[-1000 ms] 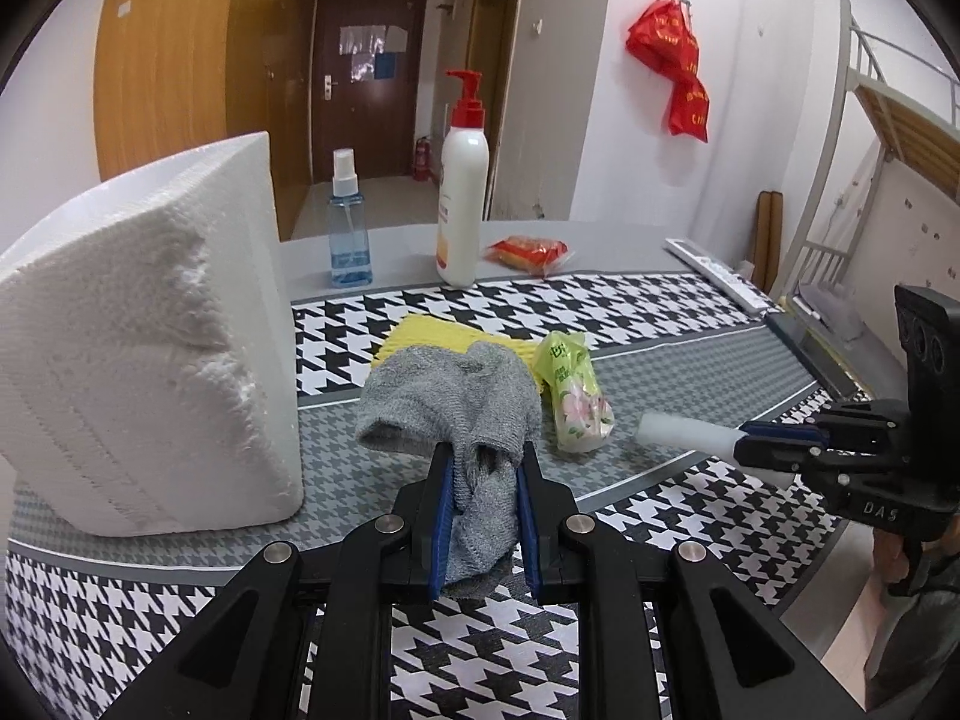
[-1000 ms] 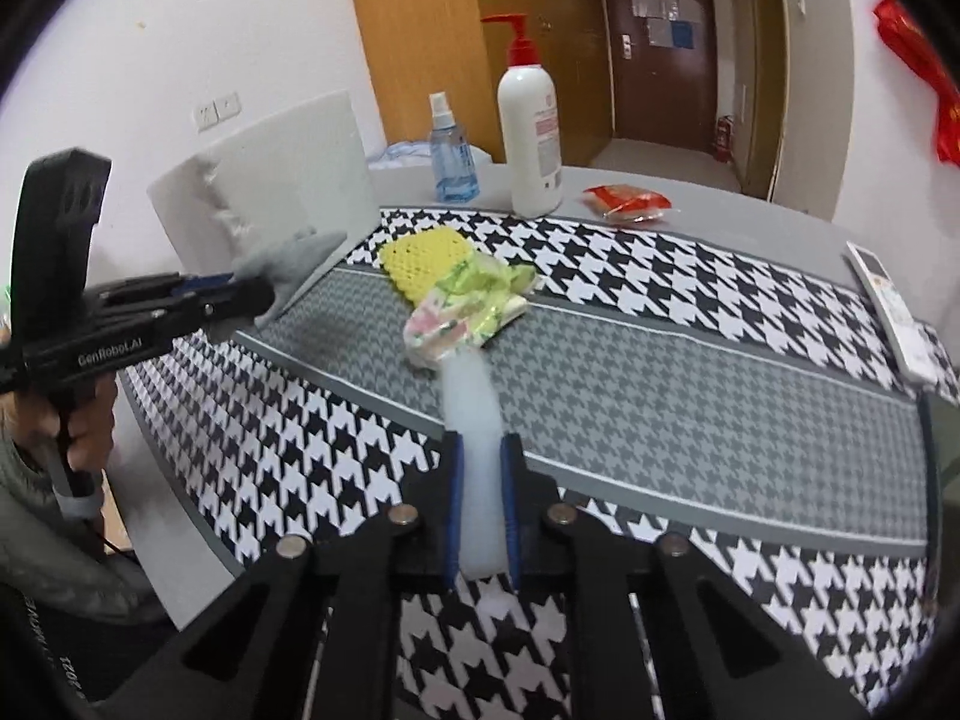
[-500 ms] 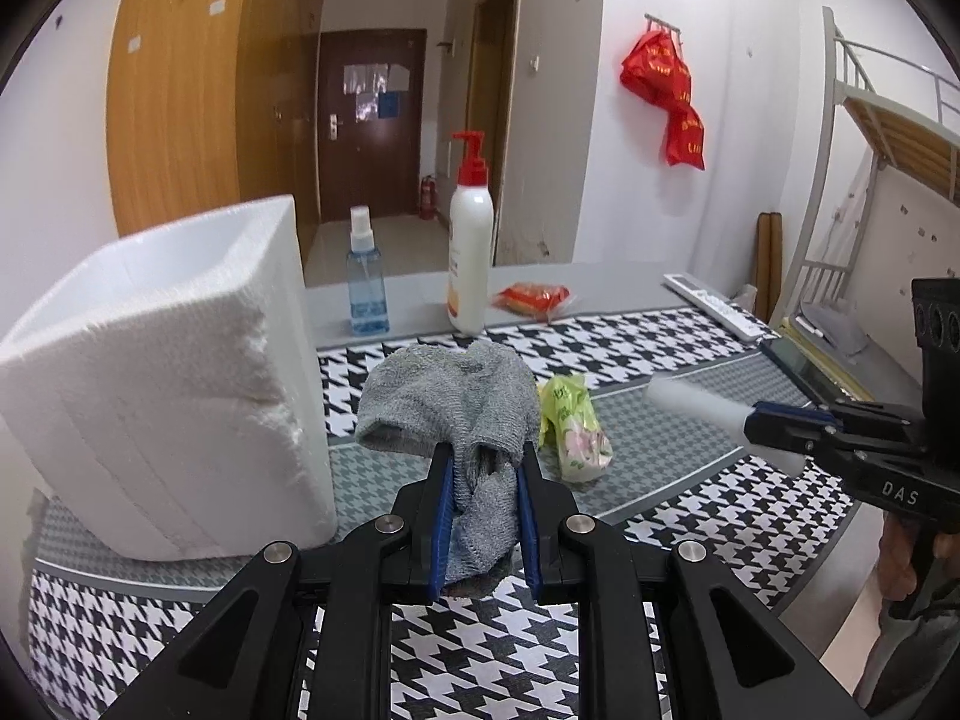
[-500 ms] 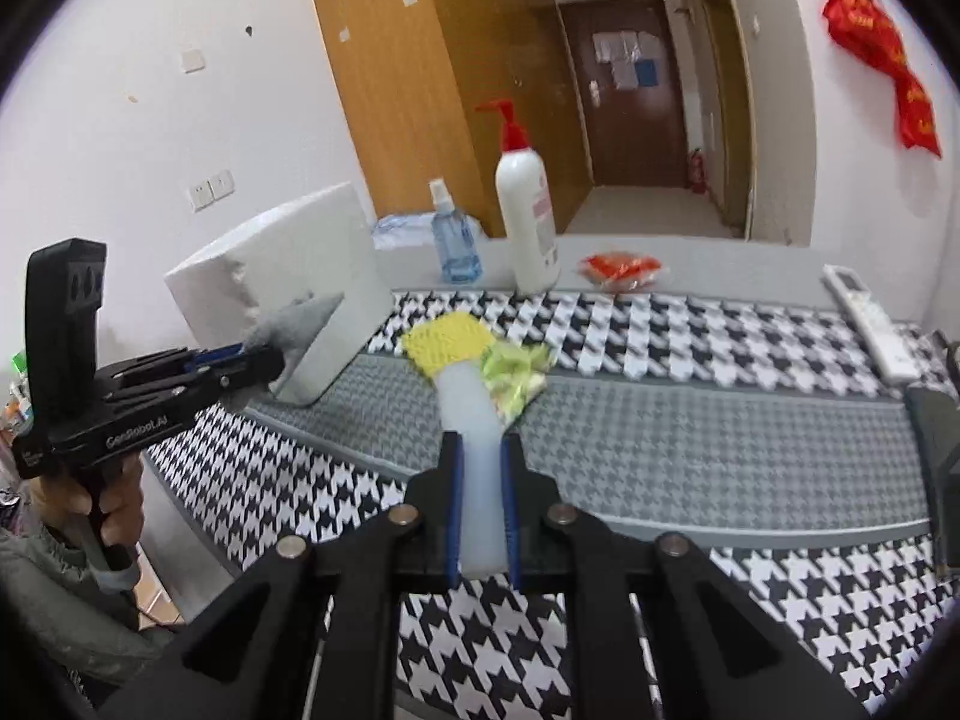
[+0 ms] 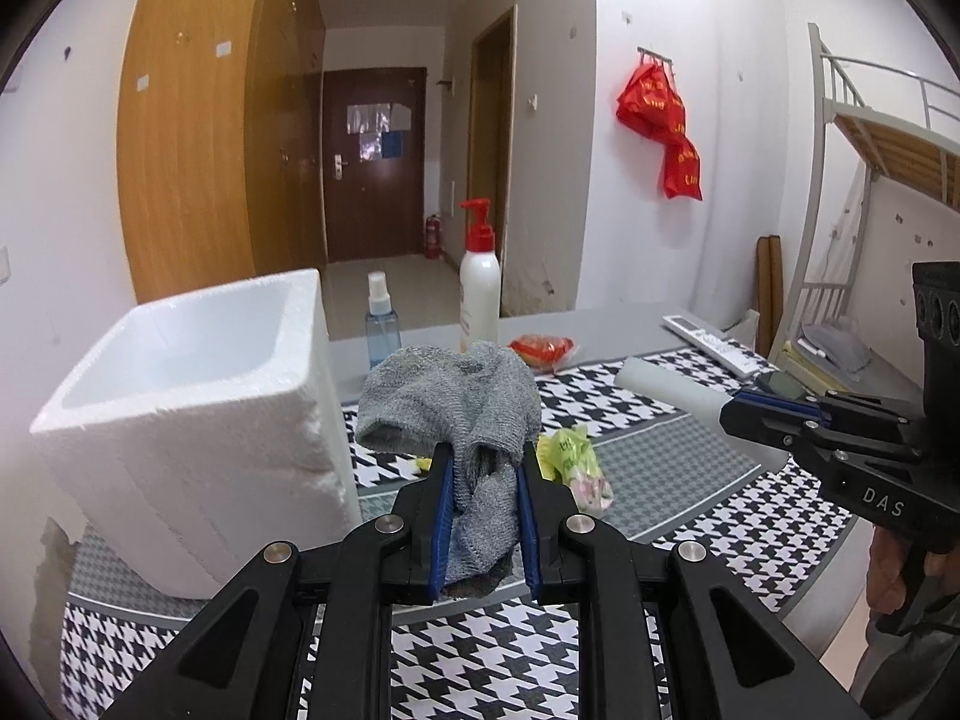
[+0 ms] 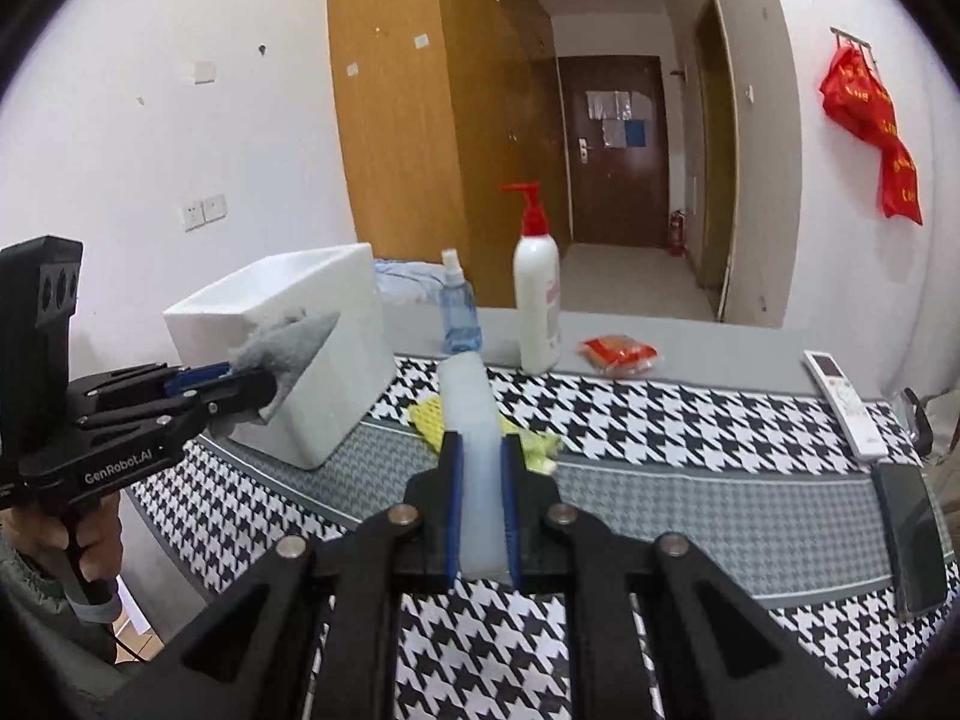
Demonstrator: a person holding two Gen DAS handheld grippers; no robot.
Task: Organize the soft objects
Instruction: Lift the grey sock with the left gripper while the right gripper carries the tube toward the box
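Left hand-held gripper (image 5: 483, 480): pinching the grey cloth (image 5: 450, 405) between its blue pads; the cloth bunches above the fingertips and hangs clear of the desk (image 5: 660, 468); it has come up since a second ago, when the cloth sat low over the yellow cloth (image 6: 429, 417)

Right hand-held gripper (image 6: 482, 468): pressed tight on the white foam roll (image 6: 474, 420), which sticks out forward past the fingertips; this one has also risen (the desk sits lower in its view than before); grip unchanged

Foam box (image 5: 198, 396): white, standing on the left part of the desk; its open top and hollow inside now show from the left wrist, where earlier only the outer side wall was seen; in the right wrist view the grey cloth is in front of its near wall, contact not clear

Left on the desk: yellow cloth and a green-and-pink packet (image 5: 576, 456), lying together on the grey band of the houndstooth cover, now largely hidden behind the held things; both in the same place as before

Back edge: spray bottle (image 5: 383, 324), pump bottle (image 5: 479, 282) and red packet (image 5: 543, 348), unmoved

Right edge: remote control (image 6: 843, 408) and a dark phone (image 6: 909, 531), lying flat

Hands: each grips a handle, left hand (image 6: 66, 540), right hand (image 5: 900, 576)
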